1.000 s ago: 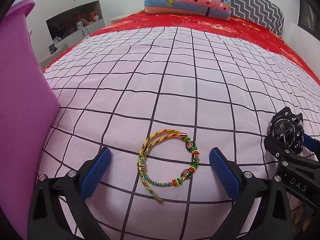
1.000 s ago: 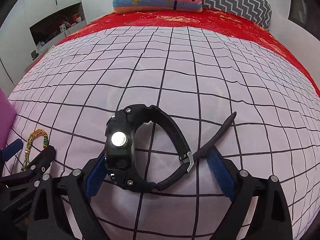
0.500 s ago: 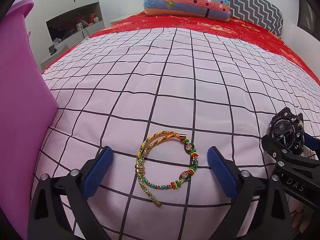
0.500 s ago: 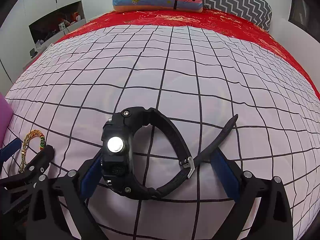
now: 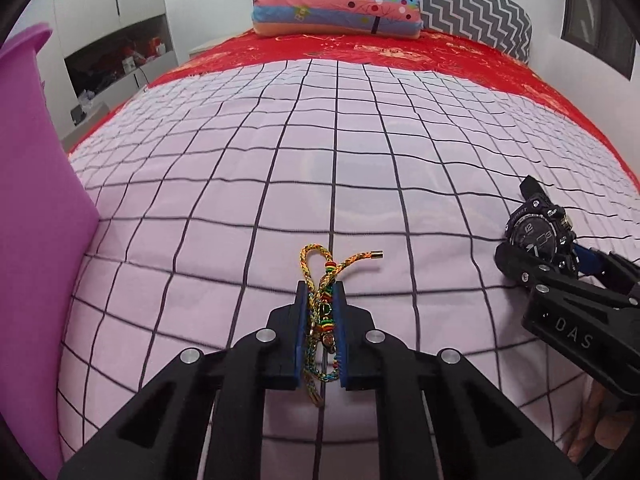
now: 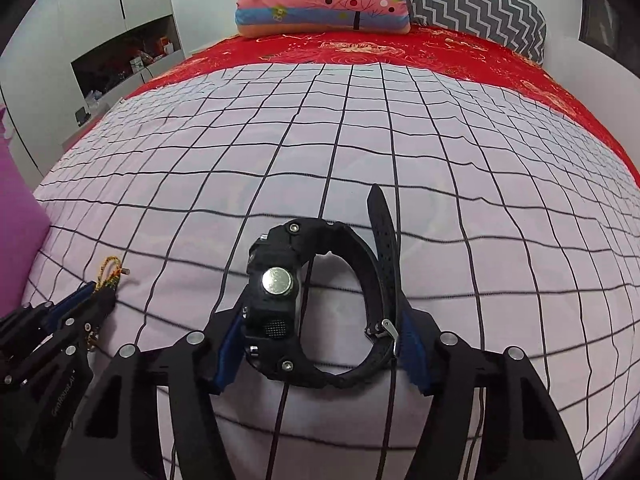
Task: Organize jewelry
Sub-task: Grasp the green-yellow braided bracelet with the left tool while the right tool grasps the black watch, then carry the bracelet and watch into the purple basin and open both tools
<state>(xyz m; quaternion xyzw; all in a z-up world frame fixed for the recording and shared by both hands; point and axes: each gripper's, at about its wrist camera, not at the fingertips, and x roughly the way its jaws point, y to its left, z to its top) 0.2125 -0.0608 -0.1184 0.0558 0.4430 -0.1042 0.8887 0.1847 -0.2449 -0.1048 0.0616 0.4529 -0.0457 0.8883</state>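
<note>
Jewelry on a bed: a braided bracelet [image 5: 325,280] of yellow, green and red cord is pinched between the blue pads of the left gripper [image 5: 320,320], whose jaws are closing and now stand almost together, squeezing the loop flat so that one curl and a metal-tipped end stick out ahead of the fingertips while the other tail hangs below the pads. It lies low over a pink bedspread [image 5: 360,160] crossed with a dark grid. To the right, a black sports watch [image 6: 320,300] stands on its side on the same spread, its round metal back facing the camera and its loose strap end pointing upward. The right gripper [image 6: 320,344] brackets the watch, jaws closing, one blue pad against the watch case and the other against the buckled strap; whether the pads press hard yet cannot be told, though both appear to touch. In the left wrist view the watch face [image 5: 538,236] shows beside the right gripper's black finger. A purple bin [image 5: 36,240] rises at the left edge of the bed. Farther back lie a red sheet [image 5: 400,52], a striped pillow [image 5: 336,8] and a grey zigzag cushion [image 5: 472,4].
</note>
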